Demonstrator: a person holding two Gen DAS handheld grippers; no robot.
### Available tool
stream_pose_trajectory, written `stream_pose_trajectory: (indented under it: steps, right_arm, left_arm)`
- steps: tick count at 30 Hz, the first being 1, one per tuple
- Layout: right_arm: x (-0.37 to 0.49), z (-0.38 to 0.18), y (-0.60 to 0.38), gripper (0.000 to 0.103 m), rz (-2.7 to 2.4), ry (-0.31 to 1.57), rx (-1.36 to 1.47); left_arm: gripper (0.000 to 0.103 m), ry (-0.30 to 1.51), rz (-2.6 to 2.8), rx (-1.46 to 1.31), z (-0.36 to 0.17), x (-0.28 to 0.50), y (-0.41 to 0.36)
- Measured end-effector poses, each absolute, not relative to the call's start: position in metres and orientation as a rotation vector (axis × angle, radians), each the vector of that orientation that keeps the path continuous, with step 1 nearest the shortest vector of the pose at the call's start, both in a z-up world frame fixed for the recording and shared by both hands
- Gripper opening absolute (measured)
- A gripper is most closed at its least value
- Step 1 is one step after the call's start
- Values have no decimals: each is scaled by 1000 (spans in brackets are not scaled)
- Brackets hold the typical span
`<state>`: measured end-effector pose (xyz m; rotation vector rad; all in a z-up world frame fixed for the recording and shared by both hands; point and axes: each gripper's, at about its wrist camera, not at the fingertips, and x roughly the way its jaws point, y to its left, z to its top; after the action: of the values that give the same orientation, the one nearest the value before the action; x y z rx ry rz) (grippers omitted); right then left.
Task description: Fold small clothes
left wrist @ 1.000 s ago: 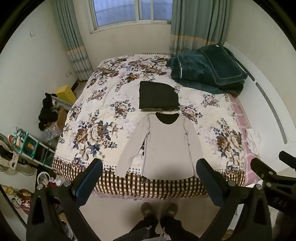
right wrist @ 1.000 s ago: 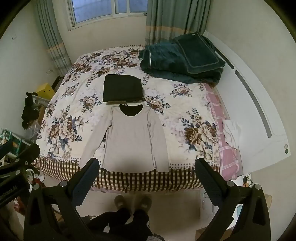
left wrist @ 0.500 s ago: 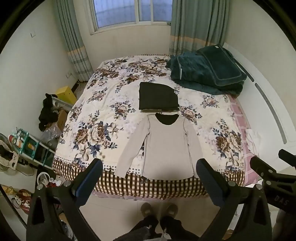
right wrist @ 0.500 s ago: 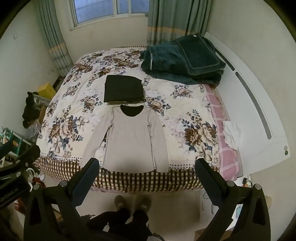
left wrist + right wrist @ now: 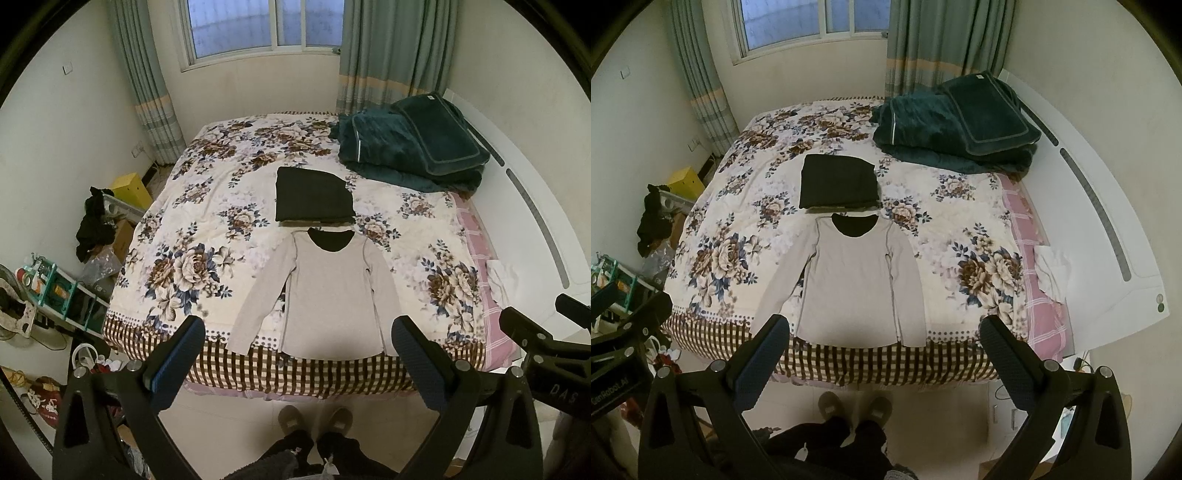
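A light grey long-sleeved shirt (image 5: 328, 291) lies flat, face up, at the near edge of the floral bed (image 5: 192, 229), sleeves down along its sides; it also shows in the right wrist view (image 5: 853, 280). A folded black garment (image 5: 312, 194) lies just beyond its collar, also seen in the right wrist view (image 5: 838, 181). My left gripper (image 5: 297, 347) is open and empty, held high above the floor short of the shirt's hem. My right gripper (image 5: 884, 343) is open and empty at the same height.
A dark green quilt and pillow (image 5: 410, 147) are piled at the bed's far right. A white headboard (image 5: 1108, 221) runs along the right. Clutter, a teal rack (image 5: 55, 291) and a yellow box (image 5: 131, 188) line the left floor. My feet (image 5: 314, 421) stand before the bed.
Both views have tilted up very slightly, so the bed sits a little lower in frame. The clothes have not moved and both grippers stay open.
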<state>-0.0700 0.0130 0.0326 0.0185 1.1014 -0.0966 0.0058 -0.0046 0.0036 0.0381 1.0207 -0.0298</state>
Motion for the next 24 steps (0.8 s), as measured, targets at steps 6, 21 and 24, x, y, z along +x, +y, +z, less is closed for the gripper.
stream_pose_trajectory:
  steps: [6,21,24]
  right_arm:
    - [-73,31,13,103,-96,1098,17]
    - [-77,36,16,103,-97,1095,14]
    - [-78,41,18,103,-95,1094,13]
  left_arm:
    - [103,1018,-34,36,10,6,-6]
    - [103,1013,-34,33,11,5,-8]
    - [103,1015,-29,25,18,4,-15]
